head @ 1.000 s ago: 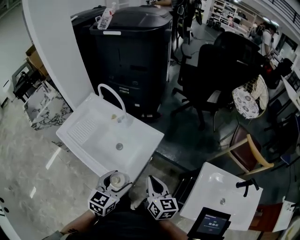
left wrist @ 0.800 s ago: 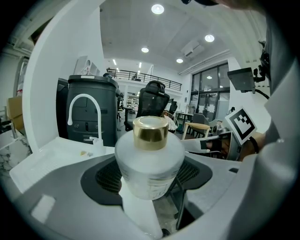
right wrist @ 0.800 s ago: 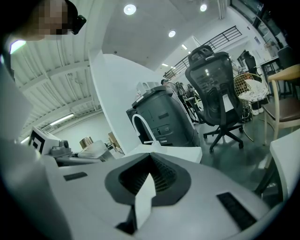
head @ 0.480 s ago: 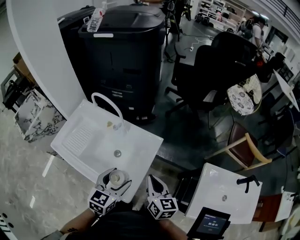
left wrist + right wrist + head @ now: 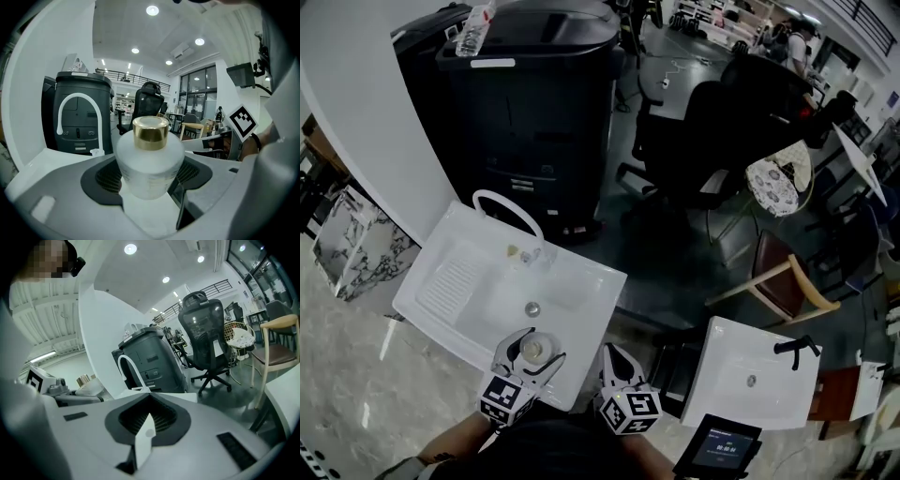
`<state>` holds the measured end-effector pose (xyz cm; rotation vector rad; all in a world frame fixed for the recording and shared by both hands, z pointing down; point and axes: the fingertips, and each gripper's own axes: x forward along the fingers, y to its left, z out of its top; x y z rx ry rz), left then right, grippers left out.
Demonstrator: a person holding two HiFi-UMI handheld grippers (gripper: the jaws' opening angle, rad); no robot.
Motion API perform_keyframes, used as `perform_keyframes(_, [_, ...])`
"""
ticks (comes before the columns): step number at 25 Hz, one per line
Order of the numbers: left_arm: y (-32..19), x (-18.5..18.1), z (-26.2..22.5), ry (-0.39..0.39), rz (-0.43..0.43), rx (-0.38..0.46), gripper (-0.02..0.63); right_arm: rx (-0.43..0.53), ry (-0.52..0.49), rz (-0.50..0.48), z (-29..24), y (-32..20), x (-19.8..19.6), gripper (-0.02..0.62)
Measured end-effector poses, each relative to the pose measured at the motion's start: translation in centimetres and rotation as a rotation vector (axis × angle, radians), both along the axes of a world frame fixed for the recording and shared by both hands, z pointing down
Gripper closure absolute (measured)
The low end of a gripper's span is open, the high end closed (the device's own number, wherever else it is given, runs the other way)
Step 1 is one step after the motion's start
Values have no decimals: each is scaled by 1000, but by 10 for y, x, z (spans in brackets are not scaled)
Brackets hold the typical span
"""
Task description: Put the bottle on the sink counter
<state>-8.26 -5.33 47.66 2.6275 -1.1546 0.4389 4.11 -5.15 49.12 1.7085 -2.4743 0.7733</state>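
Observation:
A frosted white bottle with a gold cap stands upright between the jaws of my left gripper, which is shut on it. In the head view the bottle hangs over the near rim of the white sink, close to the front corner. The sink's arched white faucet rises at its far side. My right gripper is just right of the sink, shut with nothing in it. From the right gripper view, the bottle's cap shows at far left.
A tall black bin stands behind the sink with a plastic water bottle on top. A black office chair and a wooden chair are to the right. A second white sink and a tablet lie at lower right.
The sink has slid nearer and left in the head view, so the held bottle now sits over its near rim. Both grippers keep the same state.

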Motion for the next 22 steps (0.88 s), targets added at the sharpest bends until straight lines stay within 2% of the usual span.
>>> perform_keyframes(6, [-23,6,7,-28,46,23,270,-22,33,60,6,-3,14,600])
perform_keyframes(11, [-49,22,16,-49,23,40,270,-32,26,61,16,-14,29,600])
perform_keyframes(16, [-73,40,47,-158,37,88,270,-51,18,67,28,-23,43,600])
perform_keyframes(22, [-106,57,82,-200,42,59,270,-75,12,85,42,-34,58,600])
